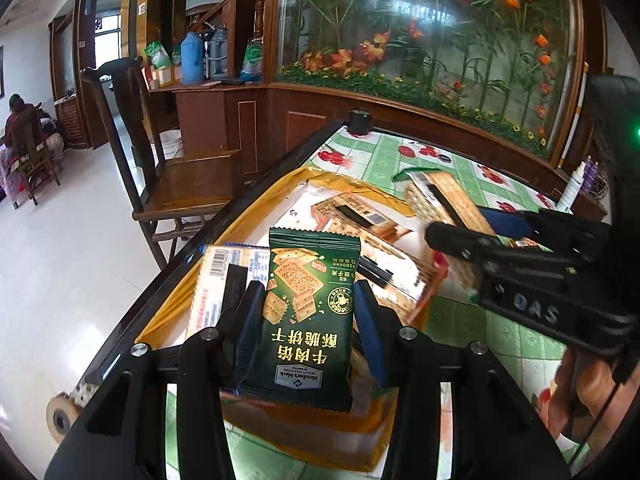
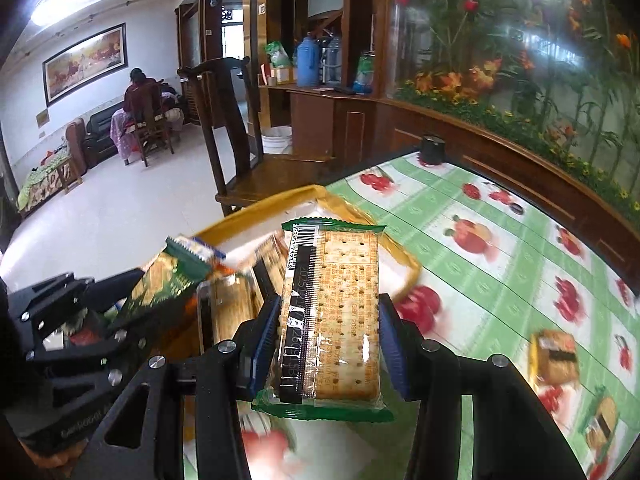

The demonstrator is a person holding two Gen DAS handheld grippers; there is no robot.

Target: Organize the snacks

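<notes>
Over the yellow tray [image 1: 168, 312], the left tool [image 1: 308, 320] is pinching a green biscuit pack [image 1: 308, 312] and the right tool [image 2: 330, 340] a clear cracker pack [image 2: 332, 312]; both should be lowering flat beside packs already lying there.

Snack packs crowd yellow box [image 1: 168, 312], open tablecloth [image 2: 500, 248] rightward, loose packs [image 2: 556, 354] near edge

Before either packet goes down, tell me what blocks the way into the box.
No lid or flap shows over the yellow box. Packets already lie inside, under the green packet and near the clear cracker packet.
</notes>
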